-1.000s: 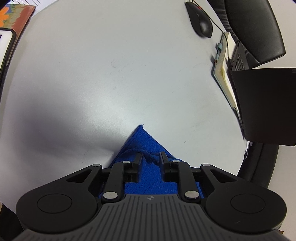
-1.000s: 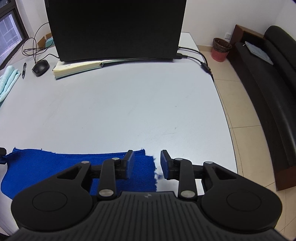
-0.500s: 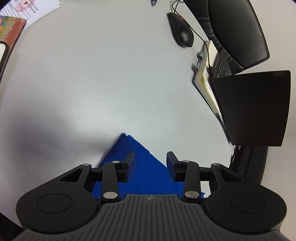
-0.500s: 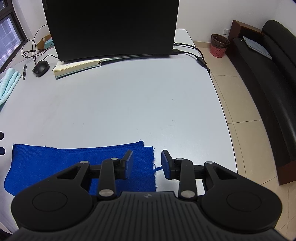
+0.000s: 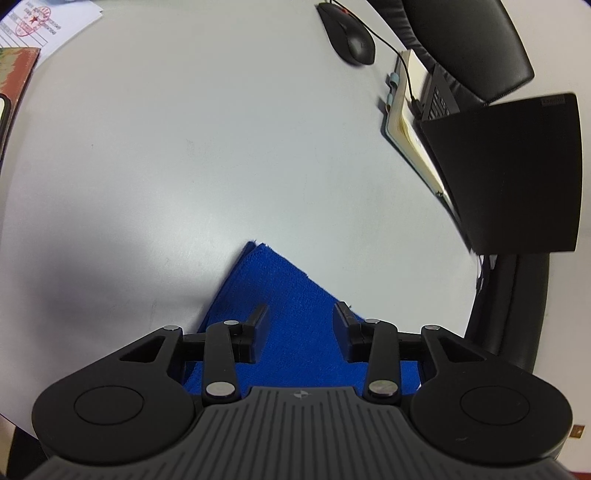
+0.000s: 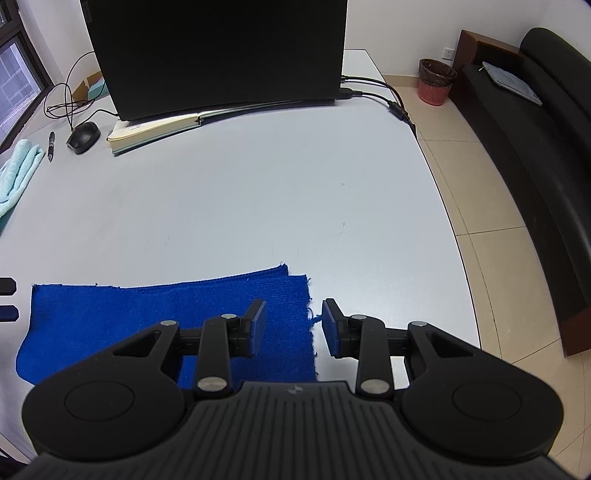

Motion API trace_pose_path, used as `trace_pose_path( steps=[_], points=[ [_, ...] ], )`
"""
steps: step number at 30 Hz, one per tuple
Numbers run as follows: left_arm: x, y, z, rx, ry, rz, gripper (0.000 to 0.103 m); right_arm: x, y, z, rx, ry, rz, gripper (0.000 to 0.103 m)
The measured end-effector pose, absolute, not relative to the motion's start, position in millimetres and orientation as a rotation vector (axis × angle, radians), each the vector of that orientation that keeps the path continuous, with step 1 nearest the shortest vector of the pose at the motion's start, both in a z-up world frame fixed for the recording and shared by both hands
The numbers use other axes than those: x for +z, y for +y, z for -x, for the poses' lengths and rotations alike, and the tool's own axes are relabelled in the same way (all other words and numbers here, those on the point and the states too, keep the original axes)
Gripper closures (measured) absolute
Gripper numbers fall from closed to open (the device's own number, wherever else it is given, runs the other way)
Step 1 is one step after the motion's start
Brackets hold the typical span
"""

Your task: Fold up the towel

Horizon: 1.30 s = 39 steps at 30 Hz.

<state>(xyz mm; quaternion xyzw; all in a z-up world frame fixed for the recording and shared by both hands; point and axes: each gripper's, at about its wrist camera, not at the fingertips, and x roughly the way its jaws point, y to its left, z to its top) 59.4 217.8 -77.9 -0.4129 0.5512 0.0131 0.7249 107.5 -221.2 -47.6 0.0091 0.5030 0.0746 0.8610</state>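
Note:
A blue towel (image 6: pixel 147 314) lies flat on the white table (image 6: pixel 258 192), folded over with two layers showing at its far edge. My right gripper (image 6: pixel 293 314) is open above the towel's right edge and holds nothing. My left gripper (image 5: pixel 301 314) is open above the towel's left corner (image 5: pixel 280 291) and holds nothing. The left gripper's fingertips (image 6: pixel 7 285) show at the left edge of the right wrist view.
A black laptop (image 6: pixel 221 51) stands on an open notebook (image 6: pixel 155 127) at the back, with a mouse (image 6: pixel 83 136), a pen (image 6: pixel 50 146) and a light blue cloth (image 6: pixel 16 173). The table edge (image 6: pixel 458 240) runs on the right. Papers (image 5: pixel 40 29) lie far left.
My left gripper has opened and let go of the towel corner, which now lies flat. Both grippers have drawn back and up a little. The right gripper stays open.

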Motion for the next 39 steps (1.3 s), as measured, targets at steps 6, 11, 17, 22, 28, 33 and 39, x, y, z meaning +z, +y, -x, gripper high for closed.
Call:
trace_pose_path(
  steps=[6, 11, 17, 22, 28, 33, 39],
  points=[
    [-83.1, 208.8, -53.9, 0.009, 1.259, 0.833, 0.063, -50.8, -219.4, -101.0, 0.167, 1.071, -0.011, 0.069],
    [-88.6, 204.3, -49.8, -0.028, 1.281, 0.800, 0.063, -53.1, -216.2, -94.0, 0.180, 1.083, -0.003, 0.069],
    [-94.2, 198.7, -45.8, -0.054, 1.311, 0.744, 0.063, -58.4, -210.0, -85.1, 0.206, 1.111, 0.006, 0.069],
    [-97.0, 192.2, -44.6, -0.076, 1.325, 0.673, 0.063, -62.2, -202.7, -78.8, 0.225, 1.130, 0.012, 0.069],
    [-99.5, 182.0, -48.9, -0.116, 1.344, 0.544, 0.063, -66.5, -193.1, -77.3, 0.247, 1.155, 0.025, 0.069],
    [-100.5, 179.6, -49.9, -0.137, 1.348, 0.495, 0.063, -74.8, -188.9, -78.2, 0.243, 1.189, 0.037, 0.069],
    [-103.0, 179.9, -46.3, -0.143, 1.354, 0.507, 0.063, -80.6, -185.2, -83.4, 0.241, 1.202, 0.056, 0.069]
  ],
)
